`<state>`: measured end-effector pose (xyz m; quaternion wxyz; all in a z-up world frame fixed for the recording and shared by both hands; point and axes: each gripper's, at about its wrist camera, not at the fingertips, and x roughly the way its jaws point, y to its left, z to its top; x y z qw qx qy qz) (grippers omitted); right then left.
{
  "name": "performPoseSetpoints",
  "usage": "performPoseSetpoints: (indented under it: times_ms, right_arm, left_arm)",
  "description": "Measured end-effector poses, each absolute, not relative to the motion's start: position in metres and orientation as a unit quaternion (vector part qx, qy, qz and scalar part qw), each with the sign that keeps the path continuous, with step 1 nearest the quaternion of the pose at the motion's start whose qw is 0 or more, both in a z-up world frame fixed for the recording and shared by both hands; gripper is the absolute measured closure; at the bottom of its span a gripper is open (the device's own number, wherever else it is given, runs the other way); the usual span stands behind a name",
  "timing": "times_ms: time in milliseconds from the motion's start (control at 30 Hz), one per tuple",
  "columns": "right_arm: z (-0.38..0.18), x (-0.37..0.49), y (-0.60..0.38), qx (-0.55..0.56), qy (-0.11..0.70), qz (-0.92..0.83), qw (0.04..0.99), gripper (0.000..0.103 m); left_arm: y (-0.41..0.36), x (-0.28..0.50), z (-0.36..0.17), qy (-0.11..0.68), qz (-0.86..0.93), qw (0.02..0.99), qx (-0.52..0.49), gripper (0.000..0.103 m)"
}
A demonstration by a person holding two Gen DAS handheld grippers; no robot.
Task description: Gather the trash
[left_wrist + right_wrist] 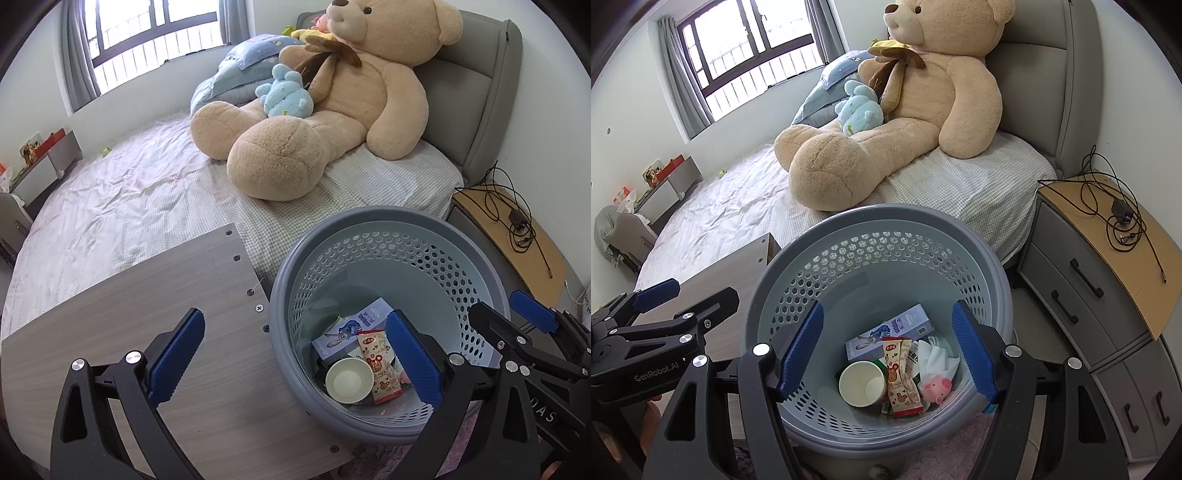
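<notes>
Both your left gripper (295, 354) and right gripper (886, 350) gape empty; trash sits in the basket (812, 236): paper cup (862, 384), snack wrapper (901, 376). Drop lower and you clip the rim, tipping it.

Both the left gripper (295, 354) and right gripper (886, 350) tilt downward, fingers spread, empty.

Left wrist view angled downward, set close above the worktop (155, 317) edge, basket (295, 398) at right, right wrist view angled downward, centred close over the basket (1004, 295), bed (738, 210) and teddy bear (923, 92) shared by both.
</notes>
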<state>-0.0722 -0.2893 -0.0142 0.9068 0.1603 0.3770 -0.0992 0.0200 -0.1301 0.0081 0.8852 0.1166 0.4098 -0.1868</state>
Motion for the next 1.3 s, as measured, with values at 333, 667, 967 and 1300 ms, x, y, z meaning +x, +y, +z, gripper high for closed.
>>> performPoseSetpoints:
  times_ms: [333,667,967,1300]
  right_arm:
    - [-0.0141,-0.072,-0.2897,0.16,0.377,-0.099,0.907,0.034]
    - [-0.0146,-0.0729,-0.2898,0.161,0.377,-0.099,0.907,0.034]
    - [-0.0145,-0.0728,-0.2901,0.162,0.377,-0.099,0.907,0.034]
    - [-0.0138,-0.0731,-0.2891,0.163,0.375,-0.099,0.907,0.034]
  left_arm:
    - [-0.131,0.0209,0.0077,0.412,-0.182,0.885,0.12,0.006]
    - [-0.128,0.0195,0.0092,0.405,-0.179,0.888,0.12,0.006]
    - [-0.129,0.019,0.0102,0.405,-0.179,0.888,0.122,0.006]
    - [-0.1294,0.021,0.0094,0.409,-0.18,0.886,0.12,0.006]
